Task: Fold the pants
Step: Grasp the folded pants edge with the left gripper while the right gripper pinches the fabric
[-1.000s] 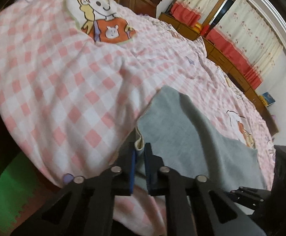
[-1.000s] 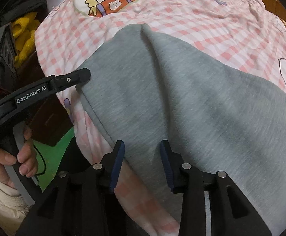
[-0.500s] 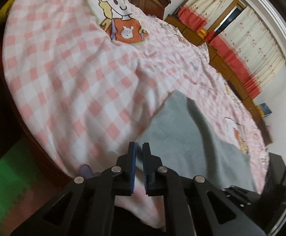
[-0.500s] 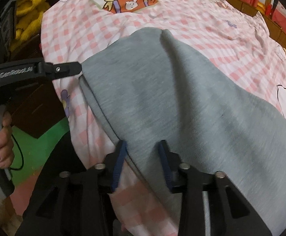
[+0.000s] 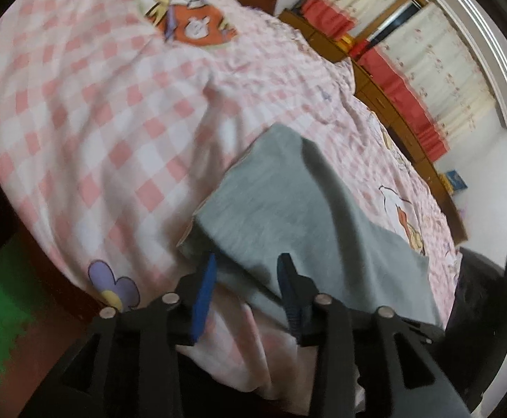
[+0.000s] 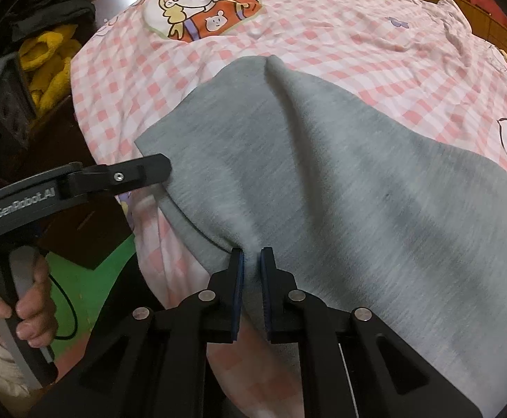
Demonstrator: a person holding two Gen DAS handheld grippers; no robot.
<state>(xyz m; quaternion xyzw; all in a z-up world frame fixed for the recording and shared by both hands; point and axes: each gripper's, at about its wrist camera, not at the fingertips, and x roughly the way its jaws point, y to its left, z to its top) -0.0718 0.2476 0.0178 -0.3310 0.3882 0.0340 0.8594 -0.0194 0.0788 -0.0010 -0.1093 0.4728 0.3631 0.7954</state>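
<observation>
My right gripper point(image 6: 251, 256) is pinched on the near hem of the soft grey knit pants point(image 6: 340, 181), which lie spread ahead of it on the pink checked bedsheet point(image 6: 323, 35). My left gripper point(image 5: 246, 264) stands spread wide over the pants' near corner, gripping nothing. I judge the fabric light and limp; it'll sag, so I'd pinch both near corners through all layers.
</observation>
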